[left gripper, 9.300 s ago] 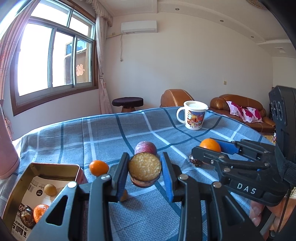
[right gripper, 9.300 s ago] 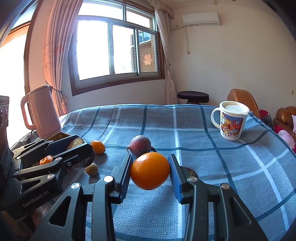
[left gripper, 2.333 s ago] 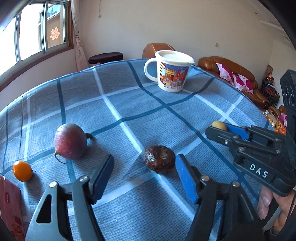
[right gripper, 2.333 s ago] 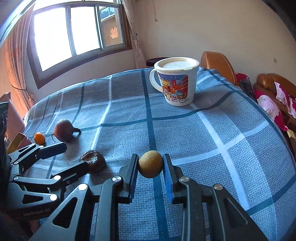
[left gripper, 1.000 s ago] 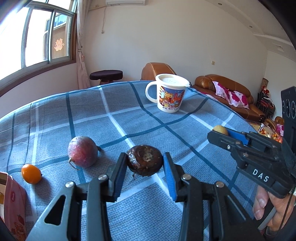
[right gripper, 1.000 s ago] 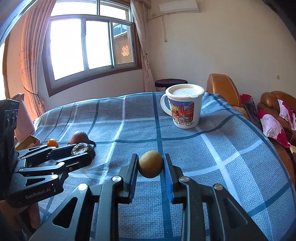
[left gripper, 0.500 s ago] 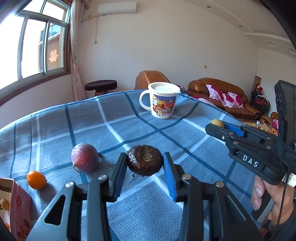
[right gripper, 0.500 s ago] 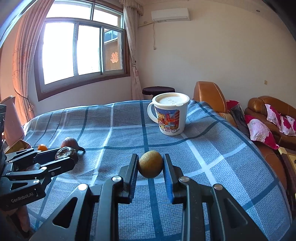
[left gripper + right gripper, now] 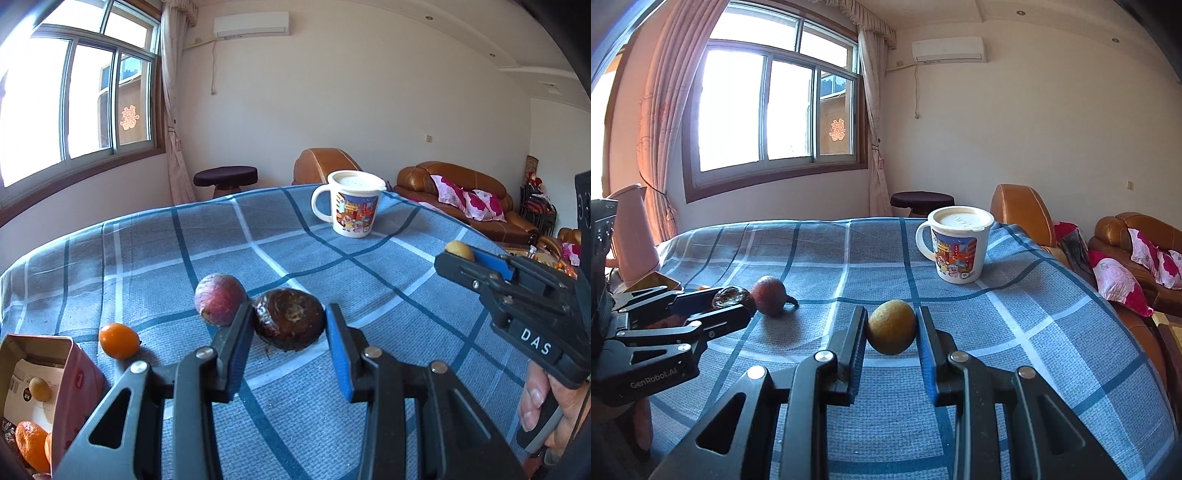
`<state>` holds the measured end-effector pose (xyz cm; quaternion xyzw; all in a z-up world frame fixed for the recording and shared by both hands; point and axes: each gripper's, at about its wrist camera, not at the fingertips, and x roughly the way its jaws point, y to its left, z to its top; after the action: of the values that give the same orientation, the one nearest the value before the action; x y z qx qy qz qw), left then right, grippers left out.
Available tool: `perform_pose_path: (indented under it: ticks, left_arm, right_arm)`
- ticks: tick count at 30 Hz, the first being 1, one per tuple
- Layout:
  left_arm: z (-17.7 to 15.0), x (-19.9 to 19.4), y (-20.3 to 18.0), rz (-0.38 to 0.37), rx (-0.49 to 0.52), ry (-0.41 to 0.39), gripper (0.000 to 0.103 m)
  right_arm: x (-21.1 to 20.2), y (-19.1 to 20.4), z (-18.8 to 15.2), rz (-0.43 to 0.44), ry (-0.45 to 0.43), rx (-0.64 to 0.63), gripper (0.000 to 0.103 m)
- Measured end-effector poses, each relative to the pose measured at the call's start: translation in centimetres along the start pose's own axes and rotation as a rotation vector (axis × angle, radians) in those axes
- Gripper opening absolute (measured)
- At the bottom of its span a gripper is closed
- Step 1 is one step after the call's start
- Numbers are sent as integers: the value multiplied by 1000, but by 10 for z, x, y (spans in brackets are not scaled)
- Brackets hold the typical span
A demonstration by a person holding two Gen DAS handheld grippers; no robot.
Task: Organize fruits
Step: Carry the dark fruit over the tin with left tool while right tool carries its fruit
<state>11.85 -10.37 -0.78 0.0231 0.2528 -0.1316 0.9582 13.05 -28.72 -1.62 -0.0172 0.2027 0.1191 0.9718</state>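
My left gripper [image 9: 289, 325] is shut on a dark brown wrinkled fruit [image 9: 289, 318], held above the blue checked tablecloth [image 9: 147, 258]. My right gripper [image 9: 891, 328] is shut on a small tan round fruit [image 9: 891, 326]; the same fruit [image 9: 460, 251] shows at the right gripper's tip in the left wrist view. A reddish-purple fruit [image 9: 219, 298] lies on the cloth just behind the left fingers, and a small orange fruit [image 9: 119, 340] lies to its left. At the lower left stands an open tin box [image 9: 79, 380] with a small tan fruit [image 9: 40, 388] and an orange [image 9: 31, 445] inside.
A lidded cartoon mug [image 9: 352, 206] stands far on the table, towards the right. A pink kettle [image 9: 631, 236] stands at the table's left end in the right wrist view. Beyond the table are a dark stool [image 9: 225, 176] and brown sofas [image 9: 461, 195]. A hand [image 9: 546, 402] holds the right gripper's handle.
Both grippers have swung left across the table, keeping their fruits. The tin box and the small orange fruit have come further into the left wrist view, and the mug has shifted right.
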Motion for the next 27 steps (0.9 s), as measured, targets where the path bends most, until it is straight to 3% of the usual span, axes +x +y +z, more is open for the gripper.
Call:
perform_pose_path:
  ticks: [4,8,27]
  left_arm:
    - [-4,-11,-2,26,27,-30,41]
    - [-8,-22,11,38,-7,-48,41]
    - [-20,-51,30,69,-26,-93,41]
  right_arm:
    - [6,15,2,47,5,21,28]
    - [10,34,3,71,8,-8,28]
    - [-5,75,-1,94,-43,-51,28]
